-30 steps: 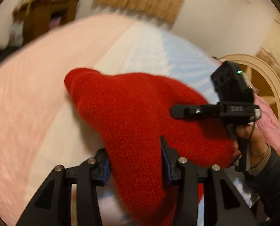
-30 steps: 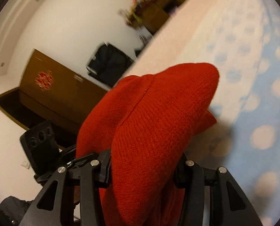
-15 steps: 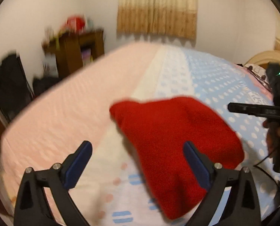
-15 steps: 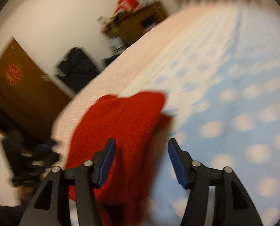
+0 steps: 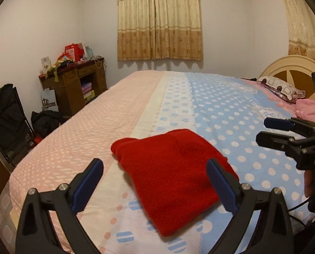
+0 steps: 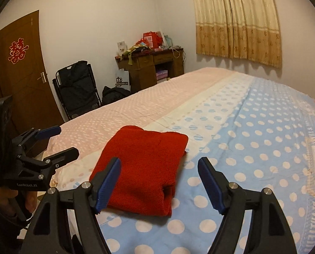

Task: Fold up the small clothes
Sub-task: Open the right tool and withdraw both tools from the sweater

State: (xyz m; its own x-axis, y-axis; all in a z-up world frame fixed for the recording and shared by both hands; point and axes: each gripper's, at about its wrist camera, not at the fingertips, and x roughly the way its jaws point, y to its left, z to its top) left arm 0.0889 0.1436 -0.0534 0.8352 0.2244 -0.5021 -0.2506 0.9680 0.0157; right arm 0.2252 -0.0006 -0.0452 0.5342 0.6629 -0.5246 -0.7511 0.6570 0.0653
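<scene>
Both grippers have let go of the red knit garment (image 5: pixel 172 175), which a second ago bulged between their pads and now lies folded flat on the bed (image 5: pixel 221 114). From the left wrist view, the left gripper (image 5: pixel 155 182) has its jaws spread wide, blue ribbed pads well apart and off the cloth, nothing between them but the view down onto the garment. From the right wrist view, the right gripper (image 6: pixel 159 182) has just been opening too; its jaws stand apart, clear of the cloth, with nothing pinched.

Farthest left, a dark folding chair (image 5: pixel 7 122) draped in black cloth is partly cut by the lens edge. Next comes a brown wooden desk (image 5: pixel 75 84), piled with bright clutter too small to sort. Beige patterned curtains (image 5: pixel 159 21) hang in soft pleats behind. The bedsheet runs in bands: pink with pale flecks, a cream strip, then light blue with white dots. The garment is a fuzzy, thick knit, roughly rectangular with rounded corners, straddling the cream and blue bands; its near edge is hidden behind the gripper fingers. Far right, a patterned pillow (image 5: pixel 278 86) and a curved cream headboard (image 5: pixel 293 63) are partly blocked by the other gripper's black frame.
</scene>
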